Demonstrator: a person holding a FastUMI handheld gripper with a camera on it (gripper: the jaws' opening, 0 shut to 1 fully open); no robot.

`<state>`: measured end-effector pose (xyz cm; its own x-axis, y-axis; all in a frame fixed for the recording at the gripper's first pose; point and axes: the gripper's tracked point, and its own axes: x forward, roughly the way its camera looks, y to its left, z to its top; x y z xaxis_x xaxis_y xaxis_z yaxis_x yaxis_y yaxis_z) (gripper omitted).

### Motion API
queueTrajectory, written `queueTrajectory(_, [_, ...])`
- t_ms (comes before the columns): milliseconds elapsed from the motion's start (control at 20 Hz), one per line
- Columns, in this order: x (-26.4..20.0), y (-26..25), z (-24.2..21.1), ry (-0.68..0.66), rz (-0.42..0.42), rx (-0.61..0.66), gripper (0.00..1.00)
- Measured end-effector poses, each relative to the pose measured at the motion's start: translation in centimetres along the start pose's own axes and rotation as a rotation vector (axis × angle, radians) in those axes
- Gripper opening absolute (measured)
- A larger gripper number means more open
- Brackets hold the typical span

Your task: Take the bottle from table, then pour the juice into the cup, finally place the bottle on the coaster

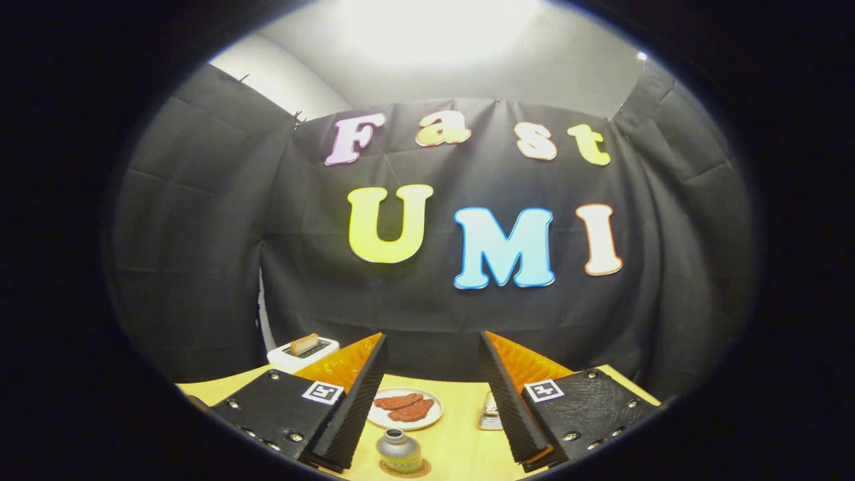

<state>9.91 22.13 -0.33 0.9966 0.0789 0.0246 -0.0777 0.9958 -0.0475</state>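
Bottle (399,451) is already sitting on coaster (405,471), between your tongs (433,399), which are gaping wide and holding nothing; task looking finished.

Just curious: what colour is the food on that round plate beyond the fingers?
Reddish-brown slices on a white round plate, seen in the gripper view.

The gripper (433,361) is hanging above the table (461,451) with its fingers (357,407) standing wide apart — nothing is being held between them. Low between the fingers, the bottle (399,451) is sitting upright on the coaster (419,471). Just beyond it, a plate (405,409) is carrying reddish slices. A small ribbed metal thing (489,413) — the cup, perhaps — is peeking out beside the right finger. A toaster (302,352) with a slice in its slot is sitting at the table's far left.
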Motion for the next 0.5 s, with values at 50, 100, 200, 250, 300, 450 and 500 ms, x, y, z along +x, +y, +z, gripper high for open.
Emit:
queueTrajectory(50, [-0.4, -0.2, 0.7, -0.004, -0.007, -0.002, 0.84])
queueTrajectory(100, [-0.7, -0.4, 1.3, 0.001, -0.008, -0.002, 0.84])
queueTrajectory(200, [-1.8, -0.6, 2.1, 0.025, -0.006, -0.006, 0.84])
queueTrajectory(250, [-2.4, -1.0, 2.4, 0.036, -0.006, -0.006, 0.84])
queueTrajectory(300, [-2.9, -1.3, 2.8, 0.046, -0.009, -0.001, 0.84])
queueTrajectory(450, [-4.2, -2.7, 3.7, 0.067, -0.036, 0.0, 0.84])
queueTrajectory(500, [-4.6, -2.9, 4.2, 0.065, -0.034, -0.006, 0.84])
